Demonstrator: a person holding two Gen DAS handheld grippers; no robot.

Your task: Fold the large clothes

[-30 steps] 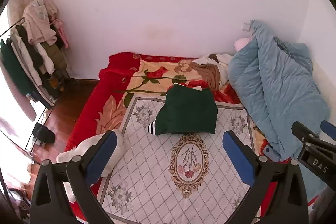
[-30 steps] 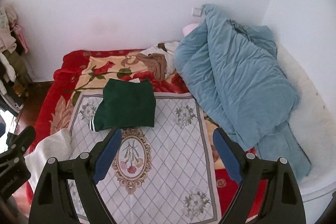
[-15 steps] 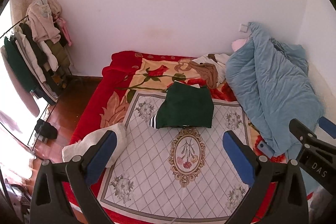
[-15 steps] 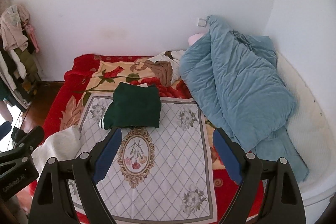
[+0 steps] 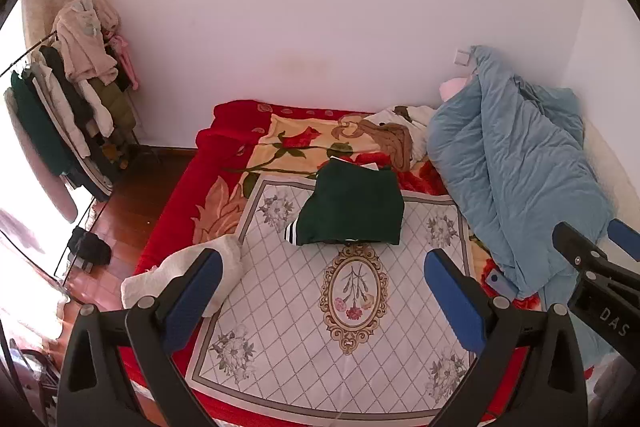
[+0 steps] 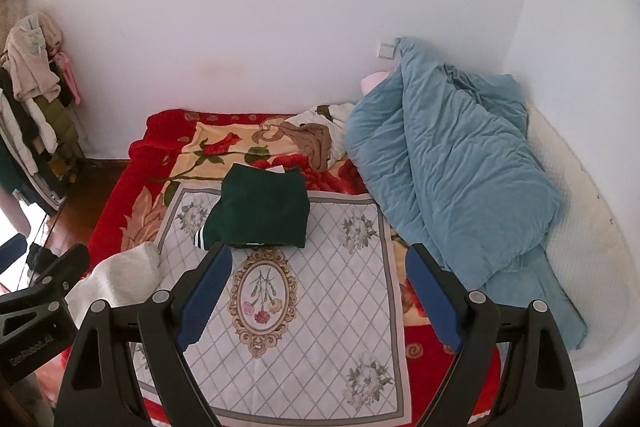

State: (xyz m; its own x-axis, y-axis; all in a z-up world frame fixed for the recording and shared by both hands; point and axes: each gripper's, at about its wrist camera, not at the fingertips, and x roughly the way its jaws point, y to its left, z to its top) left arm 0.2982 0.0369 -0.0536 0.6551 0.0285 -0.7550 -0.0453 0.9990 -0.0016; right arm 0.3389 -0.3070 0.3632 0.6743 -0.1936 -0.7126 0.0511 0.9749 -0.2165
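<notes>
Both grippers, left (image 5: 320, 301) and right (image 6: 318, 291), are held spread and empty, while the soft, light green garment (image 5: 352, 207), folded on the bed at 12 o'clock, is probably best gripped at its edges.

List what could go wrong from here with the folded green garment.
The folded green garment lies loose, its striped cuff sticking out; a careless grab could undo the fold. The white garment hangs at the bed's edge and may slip to the floor. Both the left hand-held gripper and right hand-held gripper are open, holding nothing.
</notes>
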